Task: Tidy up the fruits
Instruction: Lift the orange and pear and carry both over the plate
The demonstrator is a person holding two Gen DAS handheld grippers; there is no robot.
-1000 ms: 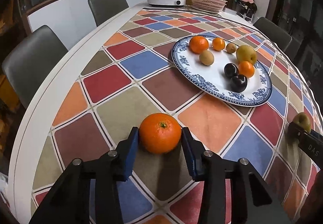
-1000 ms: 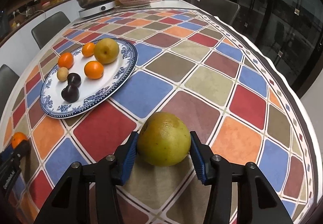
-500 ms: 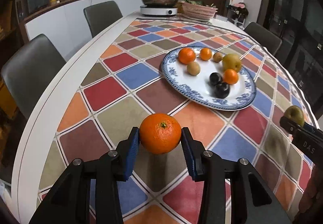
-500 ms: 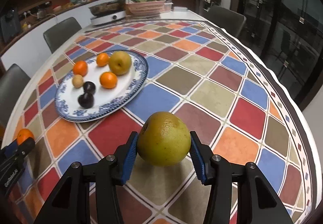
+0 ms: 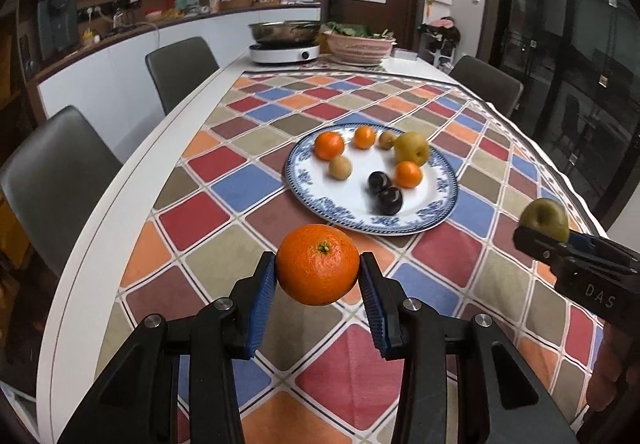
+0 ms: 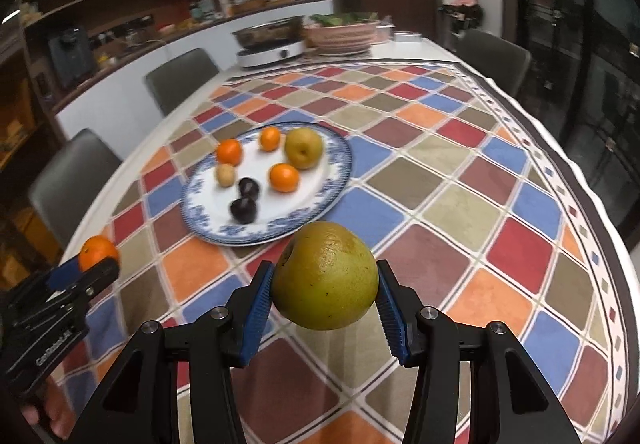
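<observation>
Nearest to me in the left wrist view, the left gripper (image 5: 318, 278) is clamping an orange (image 5: 317, 270) between its blue pads (image 5: 262, 302), stem end facing the camera; the fruit is hanging clear of the checked tablecloth (image 5: 224, 184), not resting on it. In the right wrist view, the right gripper (image 6: 325, 294) is likewise gripping a large yellow-green pear (image 6: 325, 276), its pads pressing on both flanks and the fruit riding above the cloth.

Each tool is showing at the edge of the other's view: the right gripper with its pear at the right margin of the left view, the left gripper with its orange at the left margin of the right view. I am therefore reading the two hands as side by side at the near end of the table, well apart from one another.

Beyond both, the blue-rimmed plate (image 5: 438, 214) is lying straight ahead, slightly right of the left tool and slightly left of the right tool, so it is sitting between the two lines of approach. It is already carrying oranges, two dark plums (image 5: 386, 196), small brown fruits and a yellow pear (image 5: 412, 149). Bare white space is remaining toward the near-left part of the plate, which I am judging the better landing zone for the orange. Neither hand looks clearly nearer.

Farthest off, a cooker with a pan (image 5: 285, 44) and a basket (image 5: 360, 46) are standing at the table's end.
</observation>
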